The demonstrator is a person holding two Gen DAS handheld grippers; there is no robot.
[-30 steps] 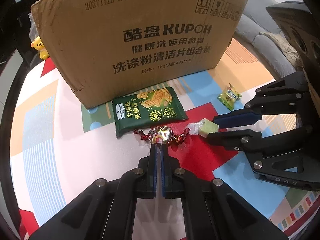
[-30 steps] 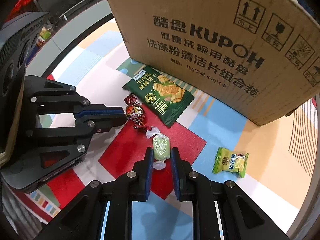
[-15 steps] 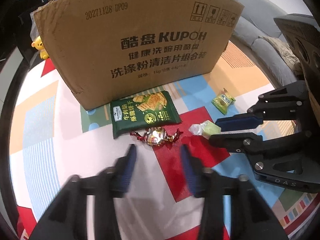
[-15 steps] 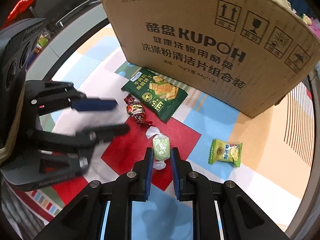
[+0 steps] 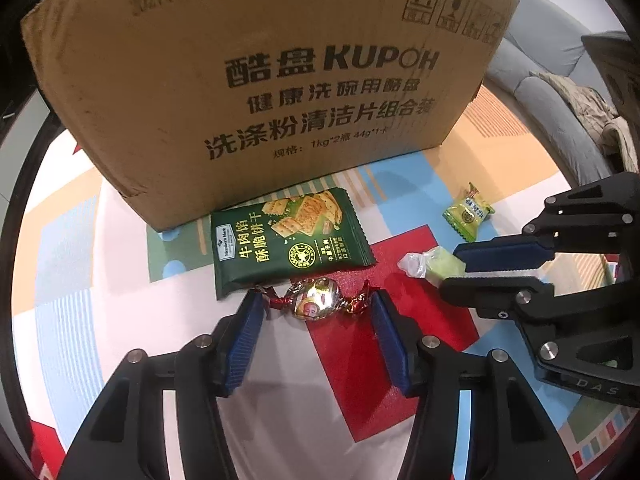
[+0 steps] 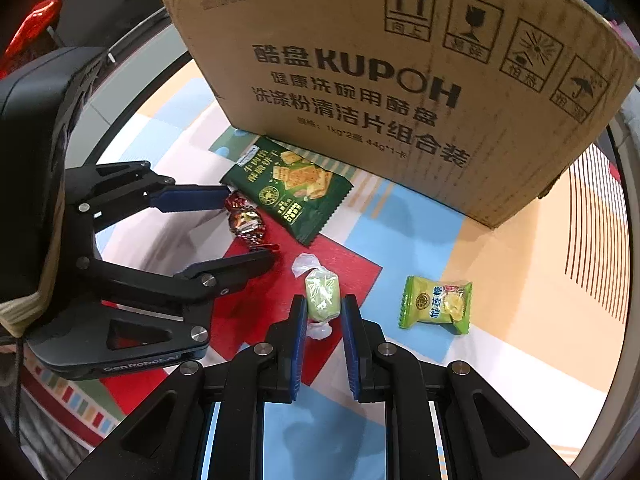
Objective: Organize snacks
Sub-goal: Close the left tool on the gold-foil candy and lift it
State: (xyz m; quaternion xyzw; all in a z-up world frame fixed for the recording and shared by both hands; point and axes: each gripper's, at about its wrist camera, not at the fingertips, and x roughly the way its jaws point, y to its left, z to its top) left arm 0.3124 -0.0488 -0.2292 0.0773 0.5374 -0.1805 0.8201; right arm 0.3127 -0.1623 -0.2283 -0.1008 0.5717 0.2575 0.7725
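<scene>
In the left wrist view the left gripper (image 5: 316, 306) sits nearest, at 6 o'clock, its jaws spread wide with a ribbed blue pad at each twisted end of the foil candy (image 5: 316, 303). Neither pad presses the wrapper; the straddle looks like a lineup for a pinch across the candy's long axis. The candy is a round lump in crinkled gold and red foil, shiny and stiff at the twists, likely to crumple and slip a little under the pads.

At 3 o'clock the right gripper (image 5: 456, 266) comes in from the side, and in its own view the right gripper (image 6: 323, 312) is clenched on the pale green sweet (image 6: 322, 294), pads against both flanks. That sweet is a soft-looking block in clear cellophane with frilly white ends, resting on or just above the red patch of the play mat (image 5: 72, 264), a smooth, faintly pebbled surface in bright colour blocks.

Just beyond the foil candy, toward 12 o'clock, the dark green biscuit packet (image 5: 290, 240) lies flat and glossy, one edge against the foot of the cardboard box (image 5: 256, 92). Toward 2 o'clock the small yellow-green pillow pack (image 5: 468, 216) lies well apart from the rest.

The box stands farthest back, matte corrugated brown with worn corners, probably where the snacks are bound
</scene>
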